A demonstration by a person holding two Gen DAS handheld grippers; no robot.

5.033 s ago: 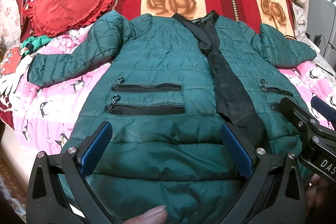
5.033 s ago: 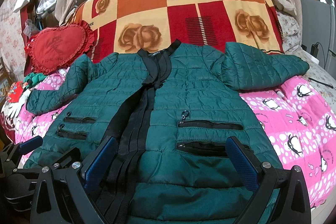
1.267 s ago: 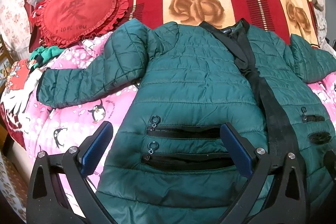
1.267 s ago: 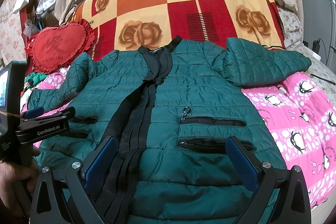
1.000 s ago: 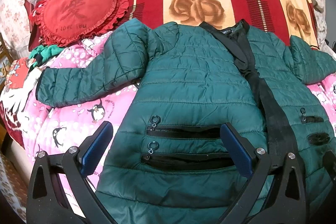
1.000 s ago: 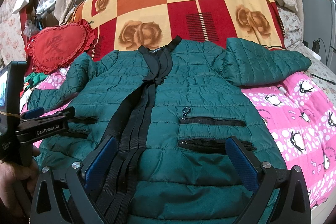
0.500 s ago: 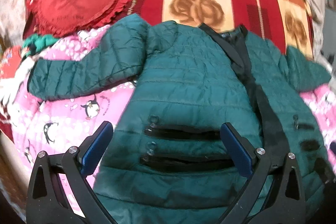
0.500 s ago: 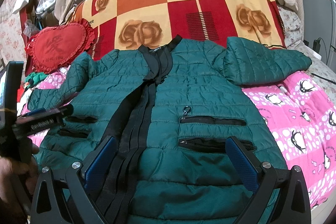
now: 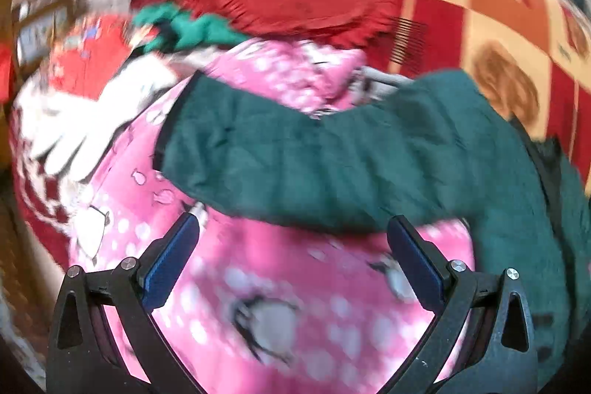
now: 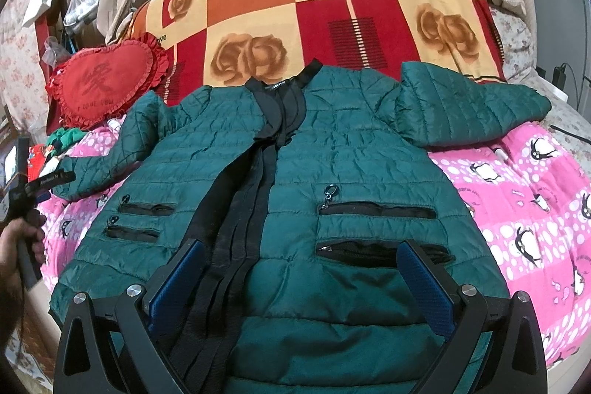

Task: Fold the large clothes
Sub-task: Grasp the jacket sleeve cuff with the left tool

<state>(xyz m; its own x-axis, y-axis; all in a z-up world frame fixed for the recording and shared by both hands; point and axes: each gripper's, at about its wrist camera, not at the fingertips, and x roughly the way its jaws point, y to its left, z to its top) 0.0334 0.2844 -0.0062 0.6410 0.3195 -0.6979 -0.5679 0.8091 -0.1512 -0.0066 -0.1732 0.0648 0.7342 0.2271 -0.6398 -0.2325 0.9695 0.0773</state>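
Observation:
A dark green quilted jacket (image 10: 354, 165) lies face up and spread flat on the bed, black placket down its middle, both sleeves out to the sides. My right gripper (image 10: 301, 277) hovers open above the jacket's lower hem with nothing between its fingers. In the blurred left wrist view the jacket's left sleeve (image 9: 295, 157) stretches across the pink penguin blanket (image 9: 280, 301). My left gripper (image 9: 291, 255) is open just in front of that sleeve, holding nothing. In the right wrist view the left gripper (image 10: 48, 181) shows at the far left beside the sleeve cuff, held by a hand (image 10: 22, 242).
A red heart cushion (image 10: 103, 84) lies at the back left, with green cloth (image 10: 66, 135) and red-and-white items near it. A rose-patterned blanket (image 10: 317, 13) rises behind the jacket. Cables (image 10: 565, 132) lie at the right edge. Pink blanket (image 10: 535, 194) shows right of the jacket.
My left gripper has swung fast to the left, from over the jacket's pockets to the left sleeve, blurring its view. The right gripper has stayed in place.

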